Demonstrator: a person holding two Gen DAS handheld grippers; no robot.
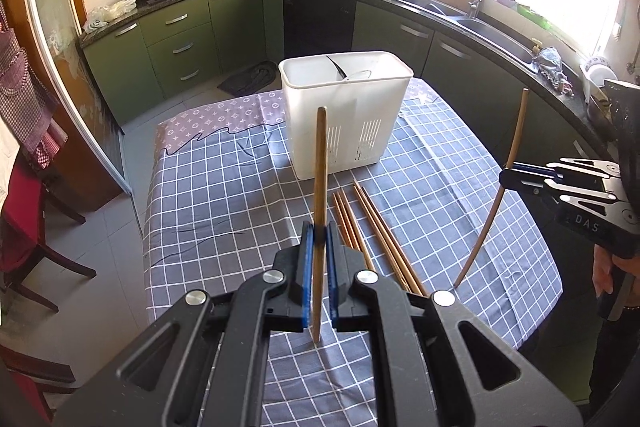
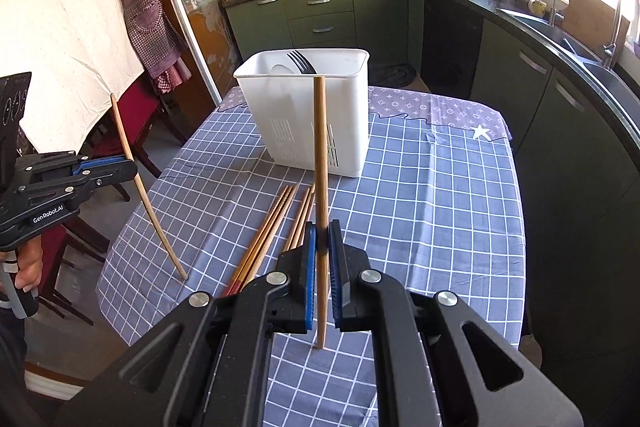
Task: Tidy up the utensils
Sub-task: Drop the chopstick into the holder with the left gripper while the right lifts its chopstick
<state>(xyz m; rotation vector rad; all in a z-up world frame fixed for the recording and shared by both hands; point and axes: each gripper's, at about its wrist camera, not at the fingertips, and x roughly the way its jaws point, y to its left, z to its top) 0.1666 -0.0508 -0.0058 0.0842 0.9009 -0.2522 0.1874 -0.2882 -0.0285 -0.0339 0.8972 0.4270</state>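
Left gripper (image 1: 319,227) clenched on one wooden chopstick (image 1: 320,187), held about upright, its lower tip just above or on the checked cloth of the surface (image 1: 224,195); cannot tell which. Right gripper (image 2: 323,227) likewise clamped on a second chopstick (image 2: 320,155), also near upright

White utensil caddy (image 2: 320,115) stands ahead of both grippers, beyond the loose chopsticks (image 2: 272,227) lying between them; a black fork (image 2: 300,61) already sits in it

Risks, as judged:
- each stick is pinched low on a thin round shaft, so it may pivot or slip between the pads when lifted
- a long top end could strike the caddy rim and tip the light caddy
- both grippers heading for one opening could collide
- a dragging tip may snag the cloth

Writing: "GenRobot.AI" on the left gripper body in the right wrist view; "DAS" on the right gripper body in the left wrist view
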